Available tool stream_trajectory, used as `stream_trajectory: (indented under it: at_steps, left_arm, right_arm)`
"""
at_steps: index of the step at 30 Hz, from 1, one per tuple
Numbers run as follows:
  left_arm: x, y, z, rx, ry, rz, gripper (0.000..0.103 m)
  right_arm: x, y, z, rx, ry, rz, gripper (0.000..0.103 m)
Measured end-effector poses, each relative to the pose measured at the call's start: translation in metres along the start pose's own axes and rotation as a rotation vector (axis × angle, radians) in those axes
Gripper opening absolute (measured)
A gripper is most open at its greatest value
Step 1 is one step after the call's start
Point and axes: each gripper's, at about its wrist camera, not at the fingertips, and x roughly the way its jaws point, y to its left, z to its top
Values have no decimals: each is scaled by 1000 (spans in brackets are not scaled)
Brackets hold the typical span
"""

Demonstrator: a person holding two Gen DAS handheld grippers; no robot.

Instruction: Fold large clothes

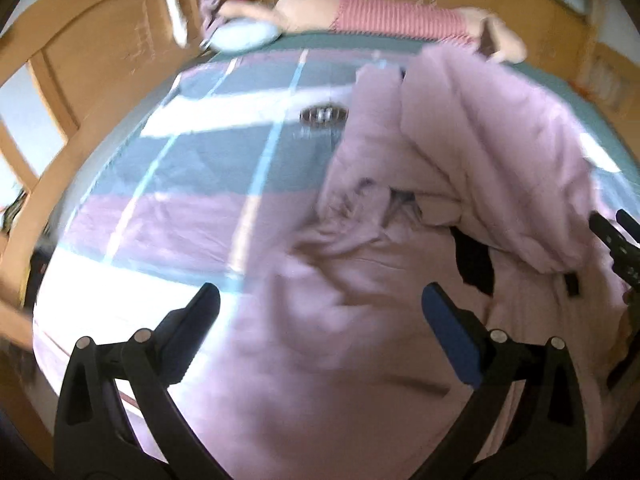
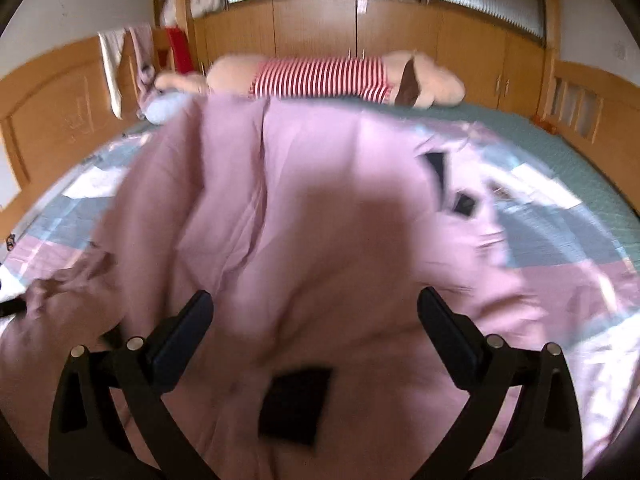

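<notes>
A large pink garment (image 1: 440, 184) lies crumpled on the bed, bunched toward the right in the left wrist view. It has black patches (image 2: 296, 404). In the right wrist view the garment (image 2: 304, 216) fills the middle, spread over the bedspread. My left gripper (image 1: 320, 316) is open and empty, just above the garment's near part. My right gripper (image 2: 316, 316) is open and empty over the garment, with a black patch below it. The right gripper's black body (image 1: 620, 248) shows at the right edge of the left wrist view.
The bed has a patchwork bedspread (image 1: 208, 168) in pink, grey and white. A plush toy in a red-striped shirt (image 2: 324, 78) lies along the far edge, beside a pale blue cushion (image 1: 244, 34). Wooden bed frame and cupboards (image 2: 400, 40) surround the bed.
</notes>
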Motion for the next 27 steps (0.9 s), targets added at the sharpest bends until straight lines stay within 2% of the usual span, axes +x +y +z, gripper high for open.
stream_trajectory:
  at_steps: [3, 6, 8, 10, 13, 14, 15, 17, 18, 19, 20, 21, 22, 24, 27]
  left_arm:
    - [-15, 54, -10, 28, 54, -141, 101]
    - [2, 108, -36, -109, 194, -175, 101]
    - [15, 119, -53, -176, 262, -214, 101]
    - [29, 117, -62, -192, 323, -258, 101]
    - [42, 94, -75, -155, 390, -379, 101]
    - [46, 86, -79, -139, 405, -380, 101]
    - [48, 80, -82, -120, 411, -357, 101]
    - [55, 70, -89, -100, 431, -318, 101]
    - [54, 68, -92, -105, 432, -322, 101]
    - [53, 67, -93, -110, 425, -332, 98]
    - [50, 68, -94, -117, 411, -352, 91]
    - [46, 71, -94, -129, 399, -387, 74]
    - [40, 76, -94, -149, 375, -428, 55]
    - [27, 87, -92, -187, 325, -539, 35]
    - [14, 95, -83, -208, 239, -674, 29]
  right_arm:
    - [-32, -34, -27, 46, 126, -1, 102]
    - [-56, -81, -67, 160, 318, -24, 102]
    - [-66, -103, -87, 232, 394, -46, 102]
    - [-71, -116, -105, 289, 455, -23, 102]
    - [-66, -119, -131, 381, 574, 81, 102]
    - [-60, -114, -136, 366, 626, 93, 102]
    - [-56, -106, -140, 316, 654, 70, 102]
    - [-58, -91, -141, 264, 643, 65, 102]
    - [-60, -85, -141, 250, 634, 95, 100]
    - [-66, -78, -140, 224, 613, 129, 81]
    - [-71, -75, -138, 213, 594, 145, 68]
    - [-78, -79, -134, 244, 567, 185, 38]
    - [-82, -85, -130, 289, 558, 232, 19]
    - [-90, -94, -117, 342, 528, 345, 12]
    - [-104, -101, -84, 411, 379, 542, 10]
